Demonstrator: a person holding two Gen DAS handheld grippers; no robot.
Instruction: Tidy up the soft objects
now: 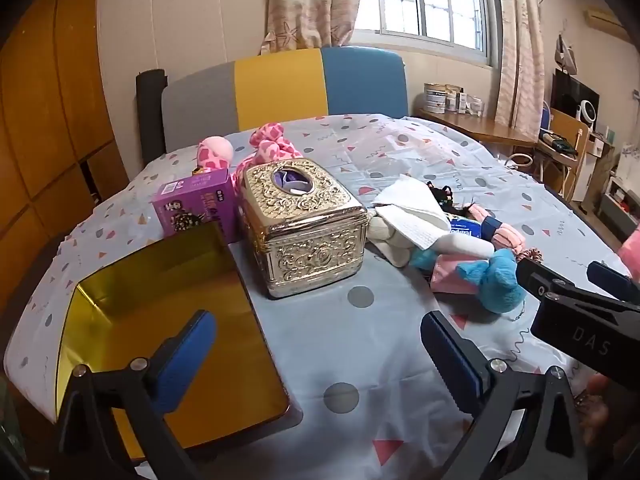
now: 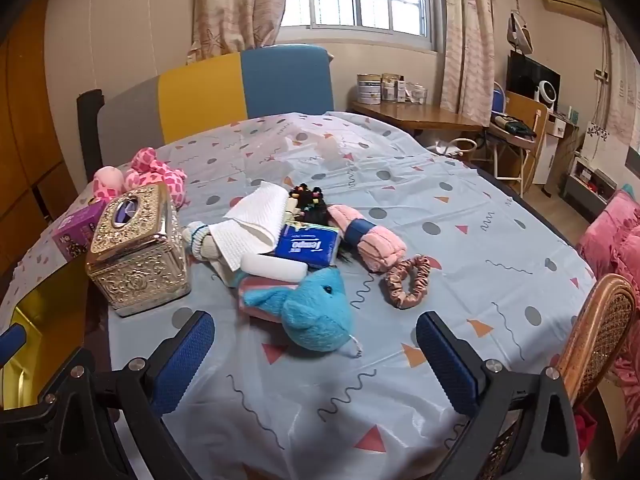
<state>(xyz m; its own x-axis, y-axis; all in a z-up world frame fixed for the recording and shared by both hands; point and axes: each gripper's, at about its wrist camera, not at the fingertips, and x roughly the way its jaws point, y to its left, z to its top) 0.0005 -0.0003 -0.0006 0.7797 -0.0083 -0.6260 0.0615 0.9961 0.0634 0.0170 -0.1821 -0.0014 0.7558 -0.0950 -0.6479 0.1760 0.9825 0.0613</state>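
Observation:
A pile of soft things lies mid-table: a blue plush dolphin [image 2: 316, 312], a white folded cloth [image 2: 252, 220], a white sock [image 2: 200, 240], a pink rolled cloth [image 2: 376, 246], a pink scrunchie [image 2: 408, 282] and a blue tissue pack [image 2: 308, 246]. A pink spotted plush [image 2: 156, 176] lies at the far left, also in the left wrist view [image 1: 272, 146]. My right gripper [image 2: 316, 352] is open and empty just in front of the dolphin. My left gripper [image 1: 320, 346] is open and empty, over the table beside a gold tin [image 1: 120, 300]. The dolphin also shows in the left wrist view [image 1: 496, 280].
An ornate gold tissue box [image 1: 300, 224] and a purple carton [image 1: 196, 208] stand left of the pile. A patterned cloth covers the table [image 2: 440, 220]. A striped chair back [image 1: 280, 84] stands behind. A wicker chair [image 2: 596, 324] is at the right edge.

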